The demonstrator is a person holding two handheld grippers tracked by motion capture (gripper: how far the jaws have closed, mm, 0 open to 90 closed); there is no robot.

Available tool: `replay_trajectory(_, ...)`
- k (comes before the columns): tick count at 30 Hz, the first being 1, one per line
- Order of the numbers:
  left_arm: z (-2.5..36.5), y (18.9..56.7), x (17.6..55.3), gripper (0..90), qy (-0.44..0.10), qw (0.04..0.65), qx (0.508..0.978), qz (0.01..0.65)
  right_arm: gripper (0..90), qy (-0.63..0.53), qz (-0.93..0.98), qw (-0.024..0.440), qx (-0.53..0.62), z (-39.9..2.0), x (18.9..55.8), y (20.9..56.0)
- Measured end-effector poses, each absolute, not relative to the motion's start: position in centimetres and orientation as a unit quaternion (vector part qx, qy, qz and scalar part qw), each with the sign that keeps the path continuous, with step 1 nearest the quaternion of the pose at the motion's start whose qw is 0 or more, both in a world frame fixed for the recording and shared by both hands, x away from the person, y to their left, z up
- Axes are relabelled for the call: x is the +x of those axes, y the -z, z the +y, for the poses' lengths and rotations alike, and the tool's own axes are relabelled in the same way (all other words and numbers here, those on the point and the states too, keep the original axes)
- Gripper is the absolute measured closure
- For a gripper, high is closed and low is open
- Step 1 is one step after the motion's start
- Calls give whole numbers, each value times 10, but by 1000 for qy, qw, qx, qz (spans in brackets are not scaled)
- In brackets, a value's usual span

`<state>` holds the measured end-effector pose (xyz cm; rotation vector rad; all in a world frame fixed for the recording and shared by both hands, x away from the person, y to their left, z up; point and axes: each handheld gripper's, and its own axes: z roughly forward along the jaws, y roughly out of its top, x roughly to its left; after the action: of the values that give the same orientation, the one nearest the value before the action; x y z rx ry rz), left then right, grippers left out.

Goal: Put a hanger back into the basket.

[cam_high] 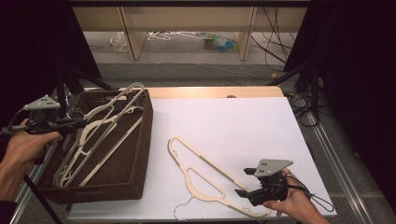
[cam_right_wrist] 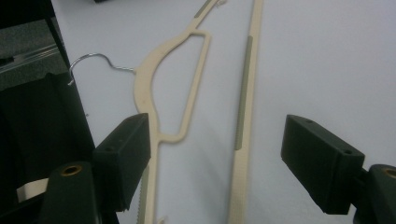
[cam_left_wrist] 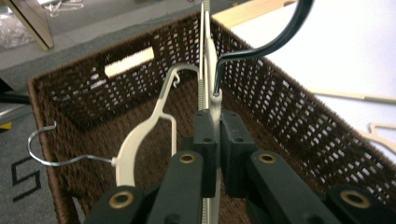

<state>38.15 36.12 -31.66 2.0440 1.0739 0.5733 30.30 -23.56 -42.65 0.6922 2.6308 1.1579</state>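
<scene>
My left gripper [cam_high: 80, 123] hangs over the brown wicker basket [cam_high: 140, 154], shut on a cream plastic hanger [cam_high: 103, 111]. In the left gripper view that hanger [cam_left_wrist: 211, 60] stands edge-on between the pressed jaws of the left gripper [cam_left_wrist: 215, 123]. A second cream hanger [cam_left_wrist: 140, 140] with a wire hook lies inside the basket [cam_left_wrist: 289, 116]. A third cream hanger [cam_high: 205, 170] lies flat on the white table. My right gripper [cam_high: 243, 182] rests low at its near end, open. In the right gripper view, this hanger's straight bar [cam_right_wrist: 245, 93] runs between the wide-apart jaws of the right gripper [cam_right_wrist: 217, 140], untouched.
The white table surface [cam_high: 233, 121] stretches right of the basket. A dark curved hook or cable [cam_left_wrist: 261, 46] arcs over the basket's far rim. Black stands and cables [cam_high: 303, 98] flank the table, and the floor beyond holds wooden legs and clutter.
</scene>
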Motion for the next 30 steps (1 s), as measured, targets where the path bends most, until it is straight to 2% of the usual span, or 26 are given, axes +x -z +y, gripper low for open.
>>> replay_trajectory(2, 359, 321, 380, 857, -215, 378, 791, 432, 251, -390, 886, 95, 232, -236, 303, 427)
replay_trajectory(8, 365, 334, 390, 857, -197, 353, 818, 408, 250, -391, 886, 93, 232, -235, 304, 427)
replay_trajectory(11, 361, 342, 390, 857, -179, 362, 804, 437, 250, -389, 887, 91, 232, -236, 304, 428)
replay_trajectory(14, 359, 348, 393, 856, -169, 353, 809, 438, 251, -388, 887, 91, 233, -236, 305, 428)
replay_trajectory(23, 357, 366, 406, 855, -157, 360, 796, 461, 249, -384, 890, 91, 229, -235, 305, 430)
replay_trajectory(30, 364, 381, 419, 841, -161, 334, 788, 492, 249, -384, 890, 90, 230, -235, 306, 431)
